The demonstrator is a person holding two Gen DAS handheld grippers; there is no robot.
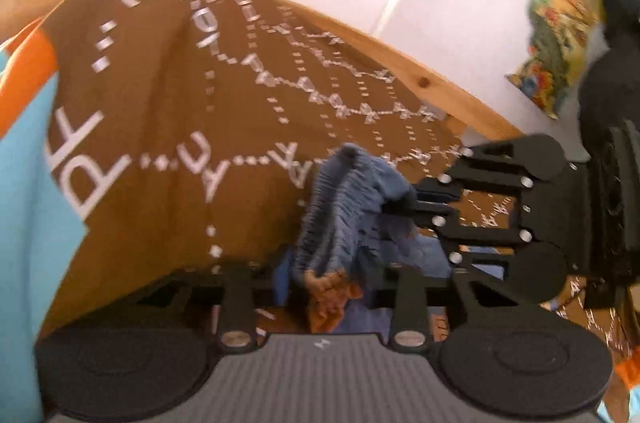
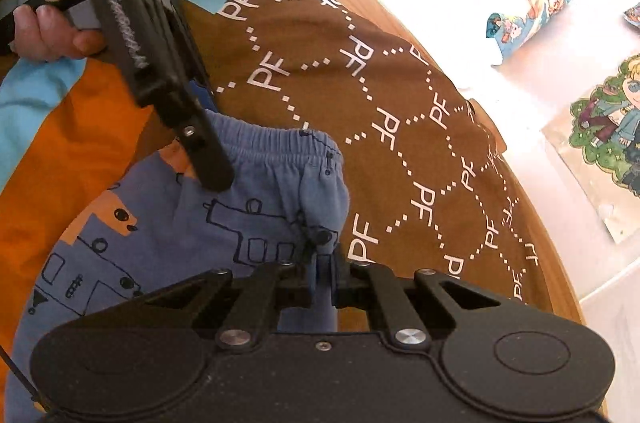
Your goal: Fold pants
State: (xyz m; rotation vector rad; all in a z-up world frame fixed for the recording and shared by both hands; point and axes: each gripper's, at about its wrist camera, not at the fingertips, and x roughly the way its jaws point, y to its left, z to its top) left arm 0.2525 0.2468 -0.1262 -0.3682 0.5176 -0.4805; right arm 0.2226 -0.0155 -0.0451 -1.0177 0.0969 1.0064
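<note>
Pants, small blue ones with a line-drawn print, are lying on a brown blanket patterned with white PF letters, spread over a wooden table, with an orange and light blue cloth under the near left part. The gathered waistband is the far edge, bunched up a bit. The right gripper is clamped on the right corner of that waistband, fabric pinched between its jaws. The left gripper sits at the left end of the waistband; its jaws look partly closed around the ruffled fabric in the left wrist view, but I can't tell if the pads really bite. I'd make sure both corners are gripped evenly, then lift together and keep the band taut so the legs hang straight before folding.
</note>
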